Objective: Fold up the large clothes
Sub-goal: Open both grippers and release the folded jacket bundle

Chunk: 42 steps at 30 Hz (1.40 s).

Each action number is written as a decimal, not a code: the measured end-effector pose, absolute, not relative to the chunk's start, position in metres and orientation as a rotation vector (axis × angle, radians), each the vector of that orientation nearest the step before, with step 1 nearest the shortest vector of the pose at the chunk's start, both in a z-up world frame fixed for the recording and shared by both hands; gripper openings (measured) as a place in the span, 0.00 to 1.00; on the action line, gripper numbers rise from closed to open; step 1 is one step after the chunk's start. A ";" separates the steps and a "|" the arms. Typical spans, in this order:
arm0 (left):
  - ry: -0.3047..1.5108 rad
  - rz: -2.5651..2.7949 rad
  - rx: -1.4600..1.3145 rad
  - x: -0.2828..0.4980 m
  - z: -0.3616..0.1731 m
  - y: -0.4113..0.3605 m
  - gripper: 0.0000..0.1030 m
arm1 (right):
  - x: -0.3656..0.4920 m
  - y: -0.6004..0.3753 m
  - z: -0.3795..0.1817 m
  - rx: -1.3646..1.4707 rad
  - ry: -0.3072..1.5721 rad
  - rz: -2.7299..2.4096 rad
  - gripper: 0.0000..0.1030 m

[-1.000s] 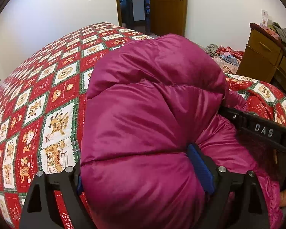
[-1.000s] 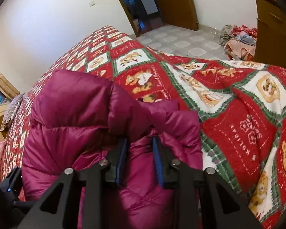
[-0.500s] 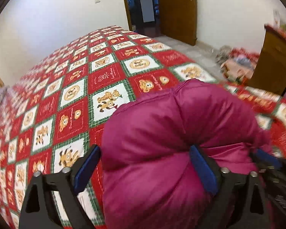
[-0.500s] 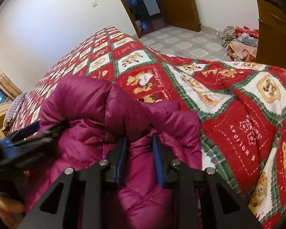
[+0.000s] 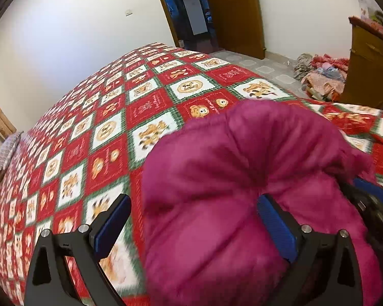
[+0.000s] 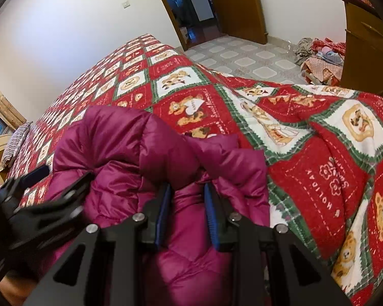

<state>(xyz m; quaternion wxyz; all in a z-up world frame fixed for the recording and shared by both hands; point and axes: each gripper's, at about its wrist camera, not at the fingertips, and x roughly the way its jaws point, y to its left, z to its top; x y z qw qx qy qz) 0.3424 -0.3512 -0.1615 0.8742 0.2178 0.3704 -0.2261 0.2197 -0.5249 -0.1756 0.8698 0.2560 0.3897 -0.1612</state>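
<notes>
A magenta puffer jacket (image 5: 242,153) lies bunched on the red patchwork quilt (image 5: 115,127) of a bed. My left gripper (image 5: 193,200) stands wide open around a bulge of it. Its left pad (image 5: 112,227) hangs clear over the quilt, while the right pad (image 5: 275,227) rests against the fabric. My right gripper (image 6: 187,196) is shut on a fold of the jacket (image 6: 115,148) near its edge. The left gripper (image 6: 46,204) shows blurred at the left of the right wrist view. The right gripper (image 5: 372,204) sits at the right edge of the left wrist view.
The quilt (image 6: 319,178) spreads far to the left and back towards a white wall. A striped pillow (image 5: 5,153) lies at the far left. Right of the bed are tiled floor, a heap of clothes (image 5: 321,74), a wooden cabinet (image 5: 370,71) and a wooden door (image 5: 232,12).
The left gripper's jaws have spread off the jacket and it has drawn back, so the jacket sits lower and more quilt shows. The right gripper keeps its grip, unmoved.
</notes>
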 end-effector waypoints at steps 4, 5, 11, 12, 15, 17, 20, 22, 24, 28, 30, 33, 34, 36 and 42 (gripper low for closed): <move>0.740 -0.519 0.430 0.306 -0.138 -0.317 0.97 | 0.211 -0.528 -0.173 0.563 0.784 -0.326 0.30; 0.727 -0.516 0.432 0.299 -0.134 -0.310 0.97 | 0.206 -0.527 -0.170 0.552 0.779 -0.338 0.31; 0.704 -0.531 0.424 0.260 -0.122 -0.275 0.97 | 0.152 -0.490 -0.137 0.409 0.754 -0.409 0.55; 0.703 -0.537 0.428 0.255 -0.123 -0.272 0.97 | 0.143 -0.482 -0.133 0.397 0.755 -0.410 0.55; 0.695 -0.531 0.444 0.232 -0.128 -0.261 0.97 | 0.109 -0.457 -0.122 0.377 0.750 -0.442 0.55; 0.683 -0.527 0.438 0.217 -0.129 -0.249 0.97 | 0.091 -0.446 -0.122 0.378 0.759 -0.486 0.58; 0.686 -0.516 0.415 0.198 -0.130 -0.232 0.97 | 0.073 -0.431 -0.127 0.381 0.784 -0.529 0.61; 0.692 -0.520 0.398 0.186 -0.130 -0.221 0.97 | 0.061 -0.419 -0.130 0.368 0.793 -0.540 0.61; 0.696 -0.522 0.370 0.173 -0.130 -0.207 0.97 | 0.051 -0.409 -0.129 0.353 0.787 -0.549 0.61; 0.718 -0.552 0.313 0.148 -0.134 -0.183 0.97 | 0.032 -0.390 -0.127 0.344 0.757 -0.555 0.74; 0.728 -0.546 0.298 0.139 -0.135 -0.175 0.97 | 0.024 -0.377 -0.125 0.321 0.744 -0.531 0.74; 0.736 -0.534 0.281 0.121 -0.135 -0.164 0.97 | 0.011 -0.359 -0.124 0.277 0.732 -0.512 0.74; 0.734 -0.530 0.273 0.114 -0.133 -0.161 0.97 | 0.006 -0.355 -0.123 0.279 0.725 -0.501 0.75; 0.724 -0.522 0.263 0.106 -0.129 -0.156 0.97 | -0.001 -0.347 -0.121 0.294 0.711 -0.487 0.75; 0.661 -0.486 0.249 0.077 -0.104 -0.143 0.97 | -0.015 -0.327 -0.104 0.281 0.659 -0.454 0.78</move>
